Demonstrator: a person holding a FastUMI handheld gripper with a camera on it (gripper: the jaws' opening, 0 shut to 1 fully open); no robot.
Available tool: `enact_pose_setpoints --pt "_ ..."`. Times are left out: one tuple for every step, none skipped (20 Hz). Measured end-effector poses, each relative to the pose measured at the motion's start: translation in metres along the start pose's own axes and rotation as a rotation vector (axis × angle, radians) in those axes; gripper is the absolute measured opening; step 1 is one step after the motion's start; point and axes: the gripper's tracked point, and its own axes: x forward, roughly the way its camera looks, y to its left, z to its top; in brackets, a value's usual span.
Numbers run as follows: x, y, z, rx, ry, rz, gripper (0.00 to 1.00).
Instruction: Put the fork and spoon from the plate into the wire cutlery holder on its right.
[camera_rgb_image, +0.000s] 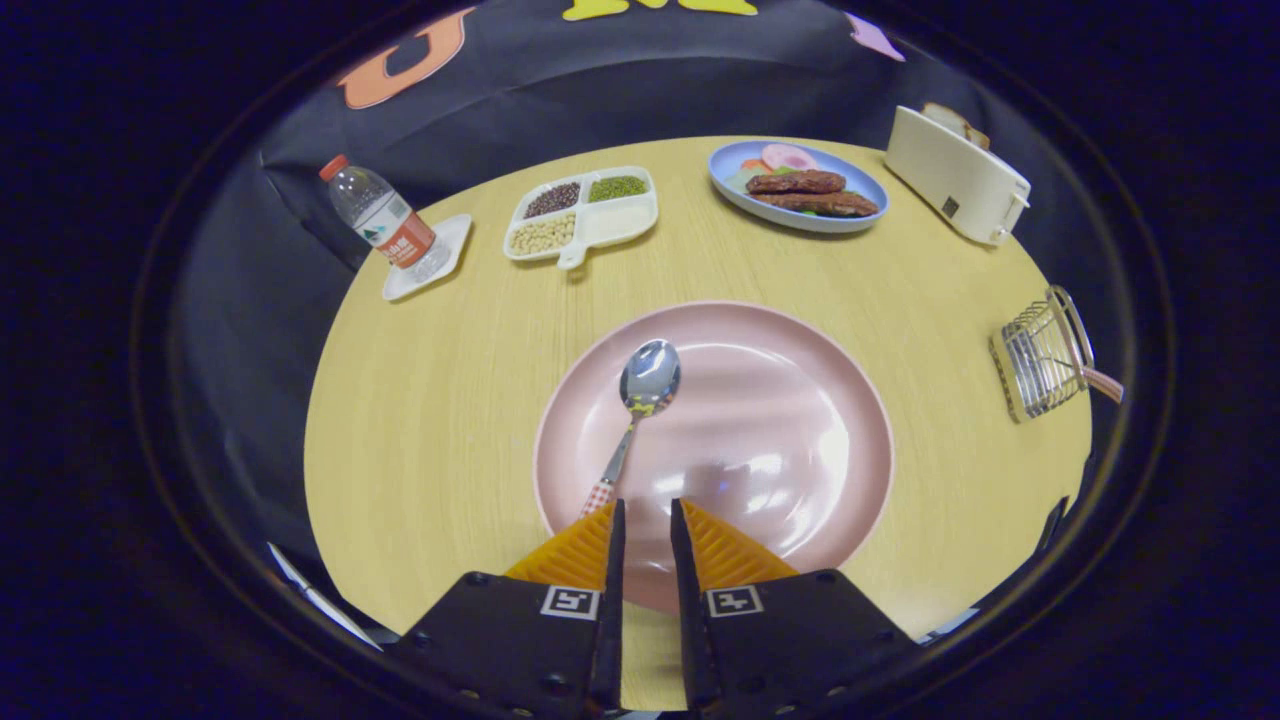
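Observation:
A metal spoon (647, 385) lies on the pink plate (800, 400), bowl away from me. Its checked handle end (597, 497) runs back toward my left fingertip and slips under it. My gripper (647, 505) hovers over the plate's near rim. Its fingers stand almost together, with only a narrow slit between them and nothing in it. The wire cutlery holder (1040, 360) stands to the right of the plate near the table's edge. A pink handle (1103, 385) sticks out of it on its far side.
The round wooden table (430, 400) carries a water bottle (385, 220) on a white coaster, a divided dish of beans (582, 212), a blue plate of food (800, 185) and a white toaster (955, 175), all beyond the pink plate.

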Motion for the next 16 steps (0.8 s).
enact_pose_setpoints --pt "-0.003 0.001 0.003 0.011 -0.009 0.004 0.24" --pt "-0.004 0.005 0.006 0.017 -0.016 0.020 0.24" --pt "-0.006 0.007 0.008 0.010 -0.021 0.020 0.24" --pt "-0.008 0.008 0.010 0.008 -0.033 0.023 0.24" --pt "-0.009 0.015 0.013 0.011 -0.044 0.043 0.24" --pt "-0.010 0.021 0.013 0.007 -0.047 0.059 0.24" --pt "-0.007 0.027 0.014 0.010 -0.051 0.074 0.24" --pt "-0.003 0.029 0.009 0.010 -0.039 0.069 0.24" --pt "0.001 0.029 0.005 0.021 -0.027 0.064 0.24" --pt "0.007 0.032 0.001 0.036 -0.010 0.064 0.24" --pt "0.010 0.033 -0.003 0.047 0.006 0.059 0.24" --pt "0.012 0.034 -0.006 0.052 0.013 0.061 0.24" --pt "0.015 0.031 -0.008 0.045 0.012 0.045 0.24" --pt "0.011 0.025 -0.007 0.045 0.013 0.016 0.24" --pt "0.016 0.025 -0.008 0.055 0.007 0.016 0.14" --pt "0.015 0.026 -0.009 0.057 0.011 0.018 0.11"
